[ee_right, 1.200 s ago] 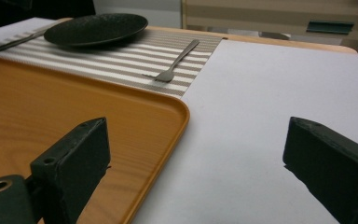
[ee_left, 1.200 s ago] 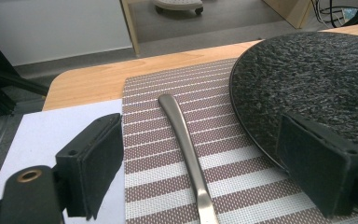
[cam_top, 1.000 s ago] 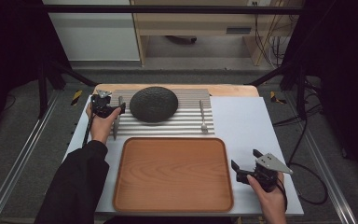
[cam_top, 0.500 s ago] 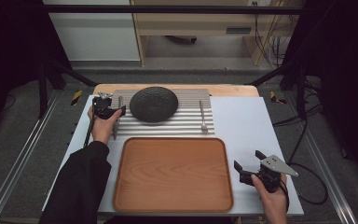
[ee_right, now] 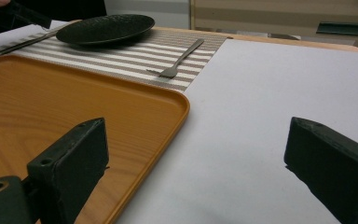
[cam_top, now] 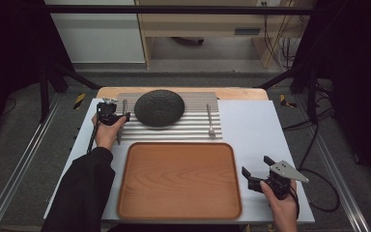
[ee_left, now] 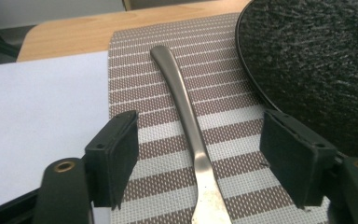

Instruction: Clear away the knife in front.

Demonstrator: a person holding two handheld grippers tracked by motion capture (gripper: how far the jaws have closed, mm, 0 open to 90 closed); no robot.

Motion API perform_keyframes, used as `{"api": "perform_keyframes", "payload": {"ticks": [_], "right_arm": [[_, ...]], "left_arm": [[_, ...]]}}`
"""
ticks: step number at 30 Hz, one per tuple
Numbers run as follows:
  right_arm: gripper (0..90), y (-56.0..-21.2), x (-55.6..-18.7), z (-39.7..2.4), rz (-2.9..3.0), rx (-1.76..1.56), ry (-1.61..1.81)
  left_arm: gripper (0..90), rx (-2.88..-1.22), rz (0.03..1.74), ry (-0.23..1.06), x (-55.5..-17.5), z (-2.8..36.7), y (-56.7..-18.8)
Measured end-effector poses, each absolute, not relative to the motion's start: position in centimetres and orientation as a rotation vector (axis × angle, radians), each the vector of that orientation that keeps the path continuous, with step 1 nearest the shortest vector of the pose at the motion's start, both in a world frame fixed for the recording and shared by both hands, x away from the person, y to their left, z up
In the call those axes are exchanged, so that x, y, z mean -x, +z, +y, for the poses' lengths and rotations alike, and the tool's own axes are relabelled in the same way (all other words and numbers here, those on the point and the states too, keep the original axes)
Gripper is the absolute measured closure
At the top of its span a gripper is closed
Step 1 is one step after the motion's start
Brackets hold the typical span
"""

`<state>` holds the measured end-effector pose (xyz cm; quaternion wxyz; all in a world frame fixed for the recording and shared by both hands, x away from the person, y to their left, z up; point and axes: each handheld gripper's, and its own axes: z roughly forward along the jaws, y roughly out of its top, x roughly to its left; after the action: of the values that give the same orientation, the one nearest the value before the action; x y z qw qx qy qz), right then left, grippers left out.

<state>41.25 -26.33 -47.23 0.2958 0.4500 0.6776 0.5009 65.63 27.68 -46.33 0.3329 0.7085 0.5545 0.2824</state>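
Observation:
A metal knife [ee_left: 186, 107] lies on the striped placemat [cam_top: 183, 130] just left of a black textured plate [cam_top: 159, 107]. My left gripper [cam_top: 121, 116] is low over the knife [cam_top: 122, 121], one jaw on each side of its handle. The jaws have just been closing, but in the left gripper view the left gripper [ee_left: 200, 135] still shows a gap between each pad and the handle, so it is open. My right gripper [cam_top: 256, 165] rests open on the white sheet beside the wooden tray [cam_top: 178, 179], with nothing between its fingers. A fork [cam_top: 210, 121] lies right of the plate.
The wooden tray [ee_right: 51, 102] is bare and sits at the near middle of the table. The plate [ee_left: 317, 56] rim runs close beside my left gripper's right jaw. A white sheet [cam_top: 251, 130] covers the tabletop. Dark stands and cables surround the table.
My left gripper has settled slightly nearer over the knife and its jaws have narrowed around the handle. The right gripper has stayed where it was.

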Motion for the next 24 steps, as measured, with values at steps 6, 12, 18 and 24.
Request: {"api": "perform_keyframes", "payload": {"ticks": [6, 12, 18, 24], "right_arm": [[6.5, -47.3, -41.3, -26.3, 1.809, -1.203, 1.334], [6.5, -47.3, -41.3, -26.3, 1.811, -1.203, 1.338], [6.7, -47.3, -41.3, -26.3, 1.812, -1.202, 1.343], [6.8, -47.3, -41.4, -26.2, 1.817, -1.201, 1.344]], "left_arm": [[36.4, -1.866, 1.463, 0.712, -65.7, 27.8, -46.7], [42.3, -1.871, 1.477, 0.684, -65.7, 27.7, -47.0], [49.4, -1.892, 1.468, 0.665, -65.6, 27.5, -47.2], [54.6, -1.896, 1.477, 0.657, -65.7, 27.4, -47.4]]}}
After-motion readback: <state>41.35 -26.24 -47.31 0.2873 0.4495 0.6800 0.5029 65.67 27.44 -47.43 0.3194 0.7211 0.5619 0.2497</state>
